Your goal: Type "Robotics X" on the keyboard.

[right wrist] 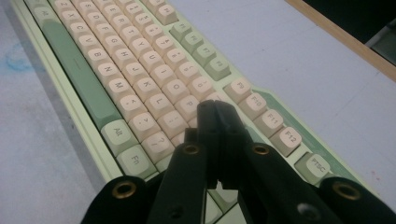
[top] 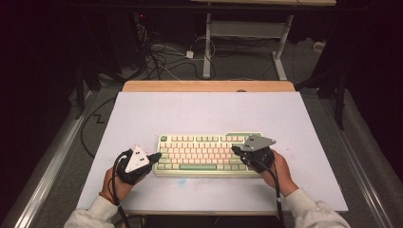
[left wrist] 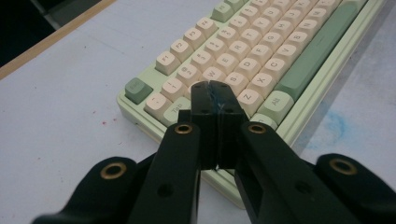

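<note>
A pale green mechanical keyboard with cream and sage-green keycaps (top: pixel 207 154) lies flat on a white board (top: pixel 204 111) that tops a wooden table, nearer the person's edge than the far one. Both hand-held tools are at the keyboard's two ends.

The left gripper (top: pixel 155 157), black with a grey three-cornered plate on top, sits at the keyboard's left end, its tips over the left edge of the case. In the left gripper view its jaws are pressed together with nothing between them, and the closed tip (left wrist: pixel 214 95) stands above the leftmost key columns, by the Tab key and the row below it; whether it touches a keycap cannot be told.

The right gripper (top: pixel 236 150), held in the person's right hand (top: pixel 281 172), reaches in from the keyboard's right end over the right-hand keys. In the right gripper view its jaws are likewise closed tight and empty, the tip (right wrist: pixel 215 112) over the cream keys right of the P and L keys, just short of the function row; contact cannot be told here either.

Light sleeves show at the near edge of the board.
</note>
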